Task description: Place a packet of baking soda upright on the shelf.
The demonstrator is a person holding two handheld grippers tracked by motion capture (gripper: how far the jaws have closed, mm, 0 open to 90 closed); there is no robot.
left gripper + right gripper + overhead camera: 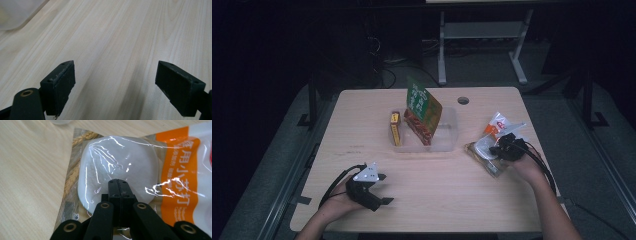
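Observation:
A clear bag of white powder (482,159) with a wheat-print edge lies at the table's right side. In the right gripper view the bag (120,157) has creases in its film running to my jaw tips. My right gripper (495,149) (118,181) is shut, its jaws pressed together and pinching the bag's film. An orange and white printed packet (501,123) (180,170) overlaps the bag. My left gripper (387,188) (115,87) is near the front left, open, with only bare wooden tabletop (112,37) between its fingers.
A clear plastic container (447,137) stands mid-table with a green and red snack packet (422,107) upright in it and a yellow box (396,130) at its left end. A round cable hole (463,100) sits at the back. Floor and table legs lie beyond.

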